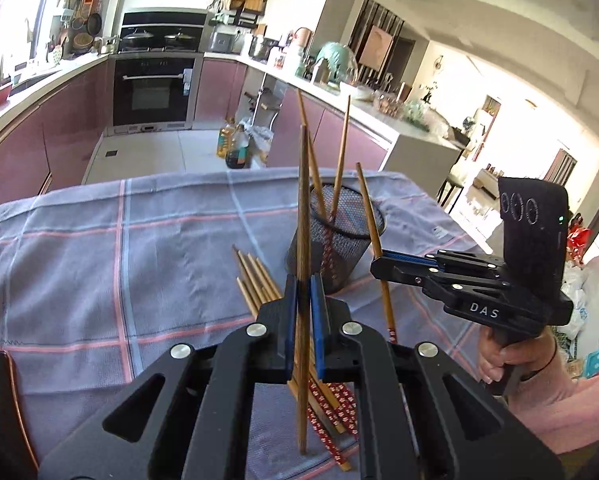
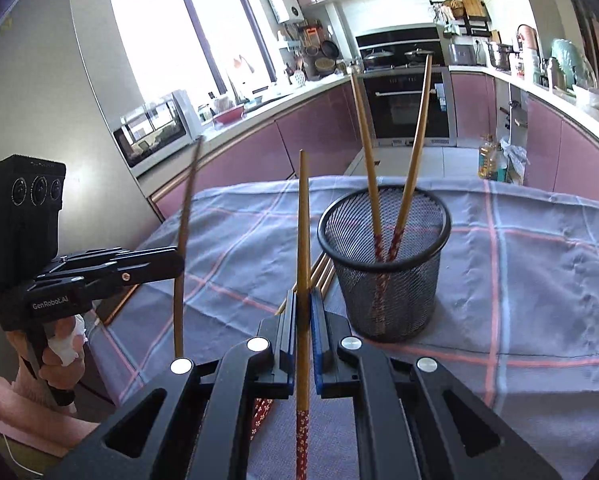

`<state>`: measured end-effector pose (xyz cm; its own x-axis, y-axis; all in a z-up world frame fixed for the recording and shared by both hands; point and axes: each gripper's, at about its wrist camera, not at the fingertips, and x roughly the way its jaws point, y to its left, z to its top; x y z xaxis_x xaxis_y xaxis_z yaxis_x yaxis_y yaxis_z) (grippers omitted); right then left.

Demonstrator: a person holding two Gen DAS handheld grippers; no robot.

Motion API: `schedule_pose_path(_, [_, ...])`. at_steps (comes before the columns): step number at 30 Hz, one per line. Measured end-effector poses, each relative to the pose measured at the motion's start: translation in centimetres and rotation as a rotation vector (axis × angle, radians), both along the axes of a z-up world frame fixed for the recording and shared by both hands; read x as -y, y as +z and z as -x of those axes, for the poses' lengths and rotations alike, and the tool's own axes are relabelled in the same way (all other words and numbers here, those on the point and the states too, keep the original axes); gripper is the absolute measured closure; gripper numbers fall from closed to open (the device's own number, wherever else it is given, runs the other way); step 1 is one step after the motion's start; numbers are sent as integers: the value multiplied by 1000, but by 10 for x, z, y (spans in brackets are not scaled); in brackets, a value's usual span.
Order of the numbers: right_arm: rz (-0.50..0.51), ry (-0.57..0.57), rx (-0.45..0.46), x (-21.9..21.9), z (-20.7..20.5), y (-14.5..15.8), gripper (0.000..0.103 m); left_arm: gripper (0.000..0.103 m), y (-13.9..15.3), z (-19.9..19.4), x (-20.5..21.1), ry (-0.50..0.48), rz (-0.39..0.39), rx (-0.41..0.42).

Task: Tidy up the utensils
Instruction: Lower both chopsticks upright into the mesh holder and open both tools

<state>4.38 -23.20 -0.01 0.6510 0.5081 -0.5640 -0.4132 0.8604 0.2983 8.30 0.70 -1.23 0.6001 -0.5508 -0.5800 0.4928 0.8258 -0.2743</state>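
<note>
Chopsticks stand upright, one clamped in each gripper's closed jaws: the left gripper [image 1: 303, 280] holds a plain brown chopstick [image 1: 303, 208], the right gripper [image 2: 303, 300] a red-patterned chopstick [image 2: 303, 240]. Below them more loose chopsticks [image 1: 255, 280] lie on the checked tabletop [image 1: 99, 248]. Beyond, a black mesh cup [image 2: 383, 264] holds two chopsticks.

Wooden chopsticks [image 2: 302, 240], matt, with red patterned ends; black metal mesh cup [image 2: 385, 264]; woven checked cloth [image 1: 119, 248]; matt black plastic grippers [image 1: 303, 292].
</note>
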Motion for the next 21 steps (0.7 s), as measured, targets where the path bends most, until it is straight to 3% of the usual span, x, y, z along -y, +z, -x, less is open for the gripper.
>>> schedule_pose_path(21, [-48, -34, 224, 37, -14, 82, 97, 96, 84, -18, 16, -21, 150, 172])
